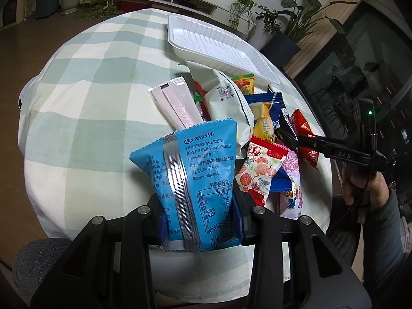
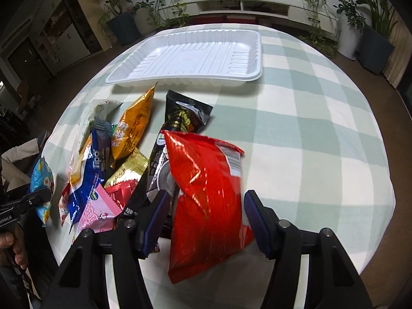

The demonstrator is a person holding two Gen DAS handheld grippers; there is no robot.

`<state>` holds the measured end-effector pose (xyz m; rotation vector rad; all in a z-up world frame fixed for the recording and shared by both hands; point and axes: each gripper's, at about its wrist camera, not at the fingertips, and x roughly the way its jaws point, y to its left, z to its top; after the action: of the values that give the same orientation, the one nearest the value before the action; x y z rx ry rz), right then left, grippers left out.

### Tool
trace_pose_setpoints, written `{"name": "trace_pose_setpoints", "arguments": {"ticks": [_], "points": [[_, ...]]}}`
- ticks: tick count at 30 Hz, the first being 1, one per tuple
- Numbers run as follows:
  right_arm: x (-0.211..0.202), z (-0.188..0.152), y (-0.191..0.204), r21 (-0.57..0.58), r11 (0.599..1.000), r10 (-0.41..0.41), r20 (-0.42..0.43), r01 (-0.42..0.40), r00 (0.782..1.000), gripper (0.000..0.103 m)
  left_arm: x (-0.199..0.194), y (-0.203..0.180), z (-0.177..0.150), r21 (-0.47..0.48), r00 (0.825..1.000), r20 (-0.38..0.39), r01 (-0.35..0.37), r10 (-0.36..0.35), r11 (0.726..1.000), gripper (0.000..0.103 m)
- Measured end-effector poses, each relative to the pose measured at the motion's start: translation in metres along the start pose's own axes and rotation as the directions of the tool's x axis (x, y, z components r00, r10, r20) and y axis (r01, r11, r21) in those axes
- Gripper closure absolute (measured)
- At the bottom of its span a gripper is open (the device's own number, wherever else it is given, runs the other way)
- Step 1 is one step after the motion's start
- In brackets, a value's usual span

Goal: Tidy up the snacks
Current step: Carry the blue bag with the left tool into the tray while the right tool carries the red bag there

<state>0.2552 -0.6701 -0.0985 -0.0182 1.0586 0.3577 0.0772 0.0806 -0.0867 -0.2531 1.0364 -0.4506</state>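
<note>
While my left gripper (image 1: 199,221) tilts down over the checked tablecloth (image 1: 90,103), its jaws pinch the blue packet (image 1: 195,170) upright, nearer me than the white tray (image 2: 190,56). My right gripper (image 2: 206,221) also angles downward; its jaws stand partly apart around the red bag (image 2: 208,195), pads not pressing. Loose snacks (image 2: 108,159) lie heaped just before that tray.

left wrist: close, angled down, pile's left | right wrist: close, opposite side | shared: white tray (image 1: 221,43) (image 2: 195,56)
</note>
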Motion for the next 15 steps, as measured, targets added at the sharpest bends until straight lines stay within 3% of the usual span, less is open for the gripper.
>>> {"name": "trace_pose_setpoints", "arguments": {"ticks": [9, 15], "points": [[0.006, -0.004, -0.02, 0.102, 0.98, 0.174, -0.032, -0.17, 0.984, 0.059, 0.002, 0.002, 0.0, -0.004, 1.0, -0.003, 0.003, -0.003, 1.0, 0.068], [0.008, -0.007, -0.027, 0.142, 0.966, 0.22, -0.015, -0.216, 0.975, 0.066, 0.002, -0.001, 0.001, 0.005, 1.0, -0.003, 0.01, -0.01, 1.0, 0.068]]}}
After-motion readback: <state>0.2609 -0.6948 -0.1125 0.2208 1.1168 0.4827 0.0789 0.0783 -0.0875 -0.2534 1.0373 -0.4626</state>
